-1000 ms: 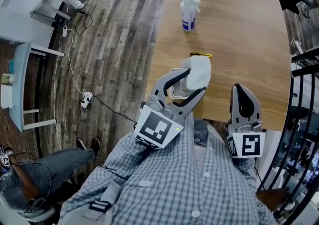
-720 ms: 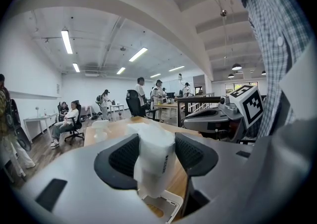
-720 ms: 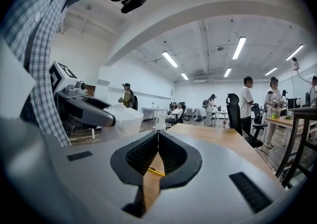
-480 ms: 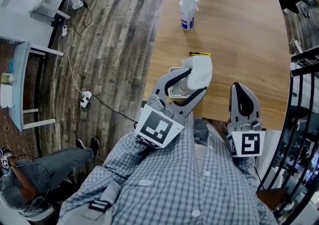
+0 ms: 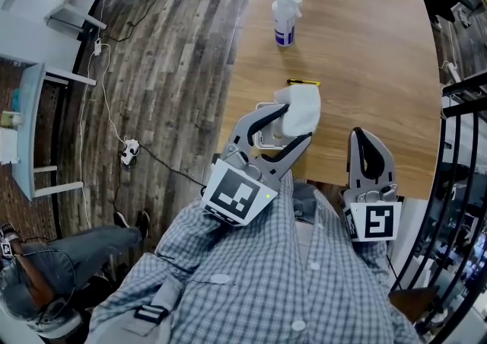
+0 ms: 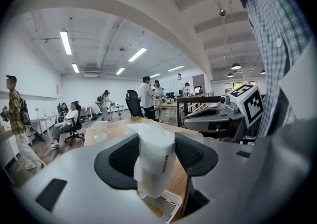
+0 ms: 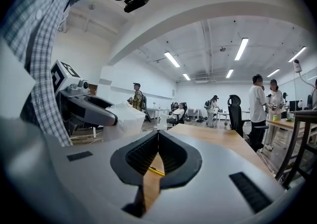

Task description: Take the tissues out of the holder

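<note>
Brown wood makes up the bench, and both claws hang over its near edge. The left claw is clenched on the tissues, a soft white pack that stands upright between its two dark pads. One pad presses each side of the pack. The top of the pack pokes out past the tips of this claw. Right under the claw and the pack sits the white holder, down on the bench. In the left gripper view the bottom of the tissues hangs at the open top of the holder. I cannot tell if the end of the pack is inside it or just above it. The right claw is off to the right of the left claw, a little apart from it. It is clenched with its two pads pressed together at the tips, and it grasps nothing. In the right gripper view, only bare wood and a thin yellow stick show through the small gap behind the tips of the right claw. That small yellow stick lies on the bench just past the tip of the left claw. A white spray bottle with a blue label stands far ahead of the left claw, near the left edge of the bench
</note>
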The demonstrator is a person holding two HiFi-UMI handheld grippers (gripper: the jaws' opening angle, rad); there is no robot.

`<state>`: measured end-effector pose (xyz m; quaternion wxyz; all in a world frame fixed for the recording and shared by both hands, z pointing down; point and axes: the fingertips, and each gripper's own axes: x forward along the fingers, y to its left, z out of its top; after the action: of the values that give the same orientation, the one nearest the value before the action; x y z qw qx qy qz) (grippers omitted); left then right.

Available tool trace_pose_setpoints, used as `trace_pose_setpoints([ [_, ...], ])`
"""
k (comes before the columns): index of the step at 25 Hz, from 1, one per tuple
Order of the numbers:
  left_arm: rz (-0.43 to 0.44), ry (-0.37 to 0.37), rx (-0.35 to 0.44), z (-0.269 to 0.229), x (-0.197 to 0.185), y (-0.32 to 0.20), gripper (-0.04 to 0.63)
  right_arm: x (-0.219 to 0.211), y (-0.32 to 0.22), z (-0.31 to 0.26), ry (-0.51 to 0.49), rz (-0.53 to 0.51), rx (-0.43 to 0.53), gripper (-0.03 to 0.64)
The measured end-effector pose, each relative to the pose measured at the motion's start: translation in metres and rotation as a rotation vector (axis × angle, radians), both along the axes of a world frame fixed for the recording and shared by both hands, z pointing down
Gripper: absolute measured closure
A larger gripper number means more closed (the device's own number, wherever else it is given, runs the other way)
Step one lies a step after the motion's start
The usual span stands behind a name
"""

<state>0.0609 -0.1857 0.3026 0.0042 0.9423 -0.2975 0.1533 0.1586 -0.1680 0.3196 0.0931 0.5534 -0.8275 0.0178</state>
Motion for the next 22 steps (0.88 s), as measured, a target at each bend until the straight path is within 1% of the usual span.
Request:
trace_pose_setpoints([
  [4,-0.004,-0.002,-0.006,0.0003,-0.0008,-0.0013,0.354,-0.0002,-0.0021,-0.0038,-0.013,0.011,-0.001,0.604],
  [10,-0.013,-0.003,-0.009,0.0039,-0.0003,-0.0016,0.354,-0.0004,-0.0007,0.0023,0.001,-0.008,-0.008,0.604],
  [15,-0.017,-0.004,-0.013,0.0048,-0.0011,-0.0016,0.354,-0.0048,-0.0051,-0.0055,-0.032,0.003,0.009,0.604],
  [19,-0.018,0.000,-0.016,0.0061,0.0010,-0.0025,0.354,-0.0005,-0.0026,0.0031,-0.001,-0.013,-0.006,0.604],
  [22,-0.018,0.001,-0.016,0.0068,-0.0002,-0.0025,0.354,-0.0021,-0.0029,0.0023,-0.006,-0.010,-0.004,0.604],
])
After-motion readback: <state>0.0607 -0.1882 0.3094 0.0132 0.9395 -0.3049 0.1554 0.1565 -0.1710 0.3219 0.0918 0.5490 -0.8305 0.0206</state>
